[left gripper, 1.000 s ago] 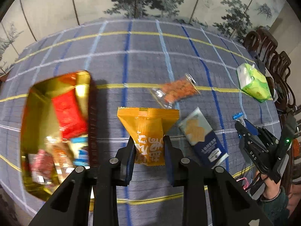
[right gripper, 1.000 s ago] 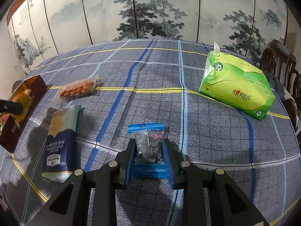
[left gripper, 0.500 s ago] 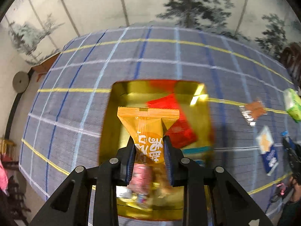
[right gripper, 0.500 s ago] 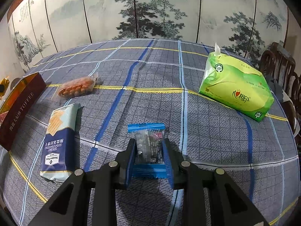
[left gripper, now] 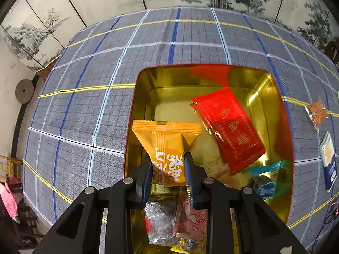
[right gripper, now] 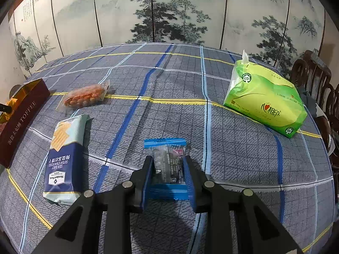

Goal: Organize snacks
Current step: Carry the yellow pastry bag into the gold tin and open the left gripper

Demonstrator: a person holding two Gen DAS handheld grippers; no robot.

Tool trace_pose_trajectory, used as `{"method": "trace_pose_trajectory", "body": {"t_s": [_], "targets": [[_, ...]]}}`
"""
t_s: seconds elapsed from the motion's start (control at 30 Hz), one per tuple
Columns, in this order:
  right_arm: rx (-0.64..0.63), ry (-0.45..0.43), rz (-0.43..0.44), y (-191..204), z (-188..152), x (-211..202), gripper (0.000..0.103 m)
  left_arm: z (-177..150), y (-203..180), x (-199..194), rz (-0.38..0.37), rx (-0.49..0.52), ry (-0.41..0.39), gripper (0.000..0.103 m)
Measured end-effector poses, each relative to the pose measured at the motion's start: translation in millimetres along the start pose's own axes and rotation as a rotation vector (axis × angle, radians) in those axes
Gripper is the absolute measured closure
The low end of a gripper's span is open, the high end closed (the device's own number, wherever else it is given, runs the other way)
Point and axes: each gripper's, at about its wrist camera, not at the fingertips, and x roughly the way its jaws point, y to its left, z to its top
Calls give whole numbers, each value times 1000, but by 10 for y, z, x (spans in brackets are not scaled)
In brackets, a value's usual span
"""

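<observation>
My left gripper is shut on an orange snack packet and holds it over the gold-lined toffee tin. The tin holds a red packet, a blue-wrapped snack and several small packets near its front wall. My right gripper is shut on a blue-edged clear snack packet just above the tablecloth. A blue and white cracker pack and a clear bag of orange snacks lie to the left of it. The tin stands at the far left in the right wrist view.
A green tissue pack sits at the right of the checked tablecloth. Dark wooden chairs stand past the right edge. A painted folding screen runs behind the table. The table's left edge drops to the floor.
My left gripper carried the orange packet left from the tablecloth to above the tin, then lower over its near left part. My right gripper has held still with the blue packet.
</observation>
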Motion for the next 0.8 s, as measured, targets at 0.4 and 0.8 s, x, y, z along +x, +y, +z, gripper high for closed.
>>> {"method": "trace_pose_trajectory", "body": {"t_s": [0.4, 0.8], "targets": [[6, 25, -40, 51, 48, 12, 75, -53, 27, 114, 3, 4, 17, 74], [44, 48, -81, 102, 116, 17, 76, -116, 2, -32, -21, 25, -36, 53]]}}
